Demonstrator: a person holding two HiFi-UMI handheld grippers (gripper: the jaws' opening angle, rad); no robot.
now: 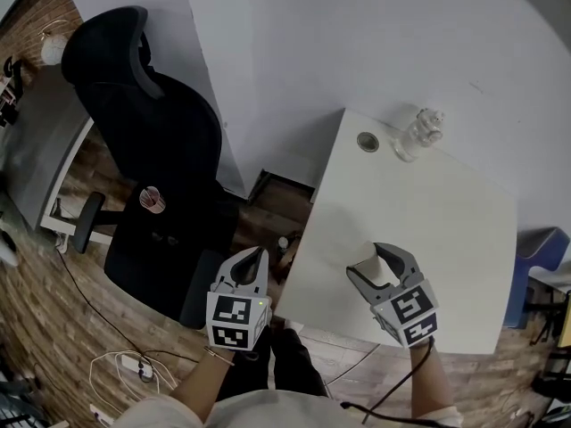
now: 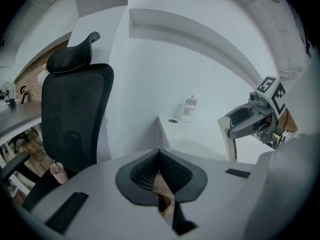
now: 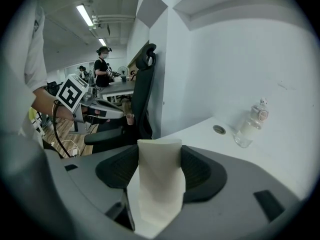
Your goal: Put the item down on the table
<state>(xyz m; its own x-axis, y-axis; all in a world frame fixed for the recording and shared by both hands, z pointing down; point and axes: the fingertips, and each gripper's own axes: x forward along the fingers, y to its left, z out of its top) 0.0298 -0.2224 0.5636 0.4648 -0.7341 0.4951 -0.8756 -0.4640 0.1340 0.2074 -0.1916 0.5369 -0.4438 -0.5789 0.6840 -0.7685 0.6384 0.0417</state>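
Claws are the nearest things. The right claw (image 1: pixel 371 265) has its two jaws pressed on the sides of the item (image 3: pixel 159 179), a pale thing that looks like a roll of paper standing up. The squeeze on both sides is what stops it from falling. It is over the near part of the white counter (image 1: pixel 446 230), not far from the edge. I cannot tell if its bottom touches the counter yet. I think the job is close to its end: the item needs to go down until it rests, and then the jaws need to open.

The left claw (image 2: pixel 159 158) has its jaws closed tight with nothing in them. It hangs off the counter's left side, over the floor (image 1: pixel 53 310), so it is out of the way. I think this job needs only one claw.

Farther back the counter is bare, so there is lots of room to set the item down. At the far end stands a clear bottle (image 1: pixel 419 134), with a round hole (image 1: pixel 368 141) beside it. Both are well apart from the item, so a bump seems unlikely. A black chair (image 1: pixel 147 123) stands to the left, with a small cup (image 1: pixel 152 200) on its seat.
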